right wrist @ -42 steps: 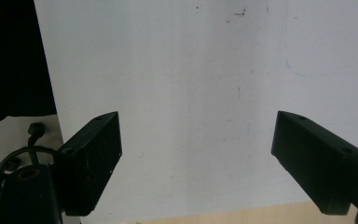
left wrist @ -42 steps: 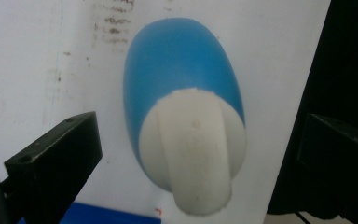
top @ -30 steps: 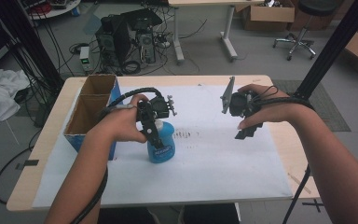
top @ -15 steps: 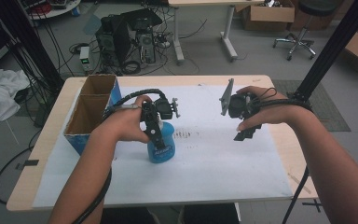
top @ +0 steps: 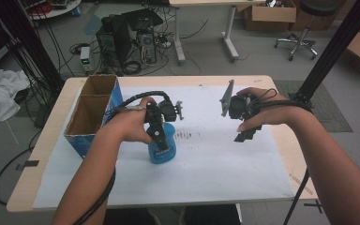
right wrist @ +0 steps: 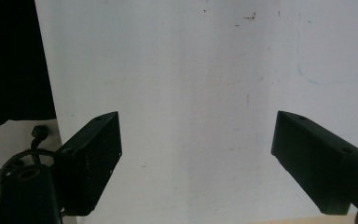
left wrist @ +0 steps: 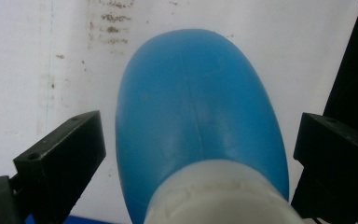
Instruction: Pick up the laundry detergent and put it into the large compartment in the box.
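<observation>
High view: left gripper (top: 157, 133) above blue bottle (top: 161, 149), centre-left on white sheet (top: 215, 164); right gripper (top: 243, 136) held clear, right of centre; cardboard box (top: 91, 117) at left

Left gripper view: bottle (left wrist: 196, 112) between jaws, jaws just closing a little, gaps both sides, not gripping

Right gripper view: jaws spread wide, nothing between, sheet (right wrist: 191, 93) beyond

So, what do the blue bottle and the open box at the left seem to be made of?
The blue bottle looks like moulded plastic, smooth with a soft sheen; a faint seam runs down its body, and its neck is whitish. The box seems to be cardboard: brown matte walls inside, with a blue printed outside, probably coated paper.
</observation>
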Demonstrator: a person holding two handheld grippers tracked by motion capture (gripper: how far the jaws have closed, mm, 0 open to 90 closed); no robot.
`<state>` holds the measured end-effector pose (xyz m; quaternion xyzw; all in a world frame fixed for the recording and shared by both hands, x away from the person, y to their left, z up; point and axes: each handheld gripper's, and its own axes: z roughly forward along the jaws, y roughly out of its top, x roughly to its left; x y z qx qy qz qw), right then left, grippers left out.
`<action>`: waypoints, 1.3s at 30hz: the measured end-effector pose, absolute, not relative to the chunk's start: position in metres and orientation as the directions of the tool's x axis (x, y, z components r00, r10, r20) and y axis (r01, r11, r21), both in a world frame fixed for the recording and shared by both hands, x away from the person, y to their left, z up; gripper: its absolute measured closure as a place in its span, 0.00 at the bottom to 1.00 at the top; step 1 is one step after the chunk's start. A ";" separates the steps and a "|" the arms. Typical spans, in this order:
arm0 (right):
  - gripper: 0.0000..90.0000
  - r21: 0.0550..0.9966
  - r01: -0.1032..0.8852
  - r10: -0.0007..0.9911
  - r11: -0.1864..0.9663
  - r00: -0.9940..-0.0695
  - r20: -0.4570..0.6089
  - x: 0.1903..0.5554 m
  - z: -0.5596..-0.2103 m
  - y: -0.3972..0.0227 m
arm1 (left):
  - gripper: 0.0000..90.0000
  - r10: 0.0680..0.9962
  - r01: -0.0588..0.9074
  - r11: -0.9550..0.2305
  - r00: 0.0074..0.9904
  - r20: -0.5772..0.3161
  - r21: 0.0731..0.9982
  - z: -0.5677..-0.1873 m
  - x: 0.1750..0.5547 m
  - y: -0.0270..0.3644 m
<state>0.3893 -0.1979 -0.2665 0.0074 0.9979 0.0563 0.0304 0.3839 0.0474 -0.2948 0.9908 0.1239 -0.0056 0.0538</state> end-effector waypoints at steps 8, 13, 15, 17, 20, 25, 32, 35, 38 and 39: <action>0.18 0.112 0.014 0.020 0.994 -0.998 -0.058 0.390 -0.268 -0.199 | 0.07 0.246 0.246 -0.966 0.969 -0.009 0.080 -0.295 0.383 0.046; 0.18 0.112 0.012 0.018 0.994 -0.998 -0.057 0.390 -0.268 -0.198 | 0.18 0.249 0.249 -0.966 0.968 -0.011 0.075 -0.294 0.383 0.045; 0.18 0.111 0.010 0.017 0.994 -0.998 -0.058 0.390 -0.268 -0.198 | 0.18 0.251 0.251 -0.965 0.968 -0.010 0.070 -0.293 0.383 0.044; 0.18 0.111 0.011 0.017 0.994 -0.998 -0.057 0.390 -0.268 -0.198 | 0.18 0.253 0.253 -0.965 0.967 -0.010 0.068 -0.294 0.383 0.044; 0.18 0.109 0.013 0.019 0.994 -0.998 -0.057 0.390 -0.268 -0.198 | 0.20 0.254 0.254 -0.965 0.967 -0.009 0.065 -0.294 0.384 0.045; 0.18 0.111 0.013 0.019 0.994 -0.998 -0.055 0.391 -0.269 -0.199 | 0.20 0.260 0.260 -0.963 0.966 -0.007 0.064 -0.294 0.384 0.045; 0.18 0.110 0.011 0.017 0.994 -0.999 -0.052 0.392 -0.271 -0.197 | 0.23 0.256 0.256 -0.965 0.967 0.000 0.059 -0.293 0.384 0.042; 0.18 0.112 0.012 0.018 0.994 -0.998 -0.052 0.393 -0.271 -0.196 | 0.25 0.255 0.255 -0.965 0.967 0.004 0.061 -0.293 0.385 0.042; 0.18 0.115 0.015 0.021 0.993 -0.998 -0.053 0.393 -0.271 -0.197 | 0.28 0.258 0.257 -0.965 0.966 0.010 0.059 -0.293 0.385 0.042; 0.18 0.118 0.014 0.021 0.993 -0.998 -0.055 0.393 -0.270 -0.198 | 0.28 0.257 0.256 -0.965 0.966 0.010 0.057 -0.293 0.385 0.041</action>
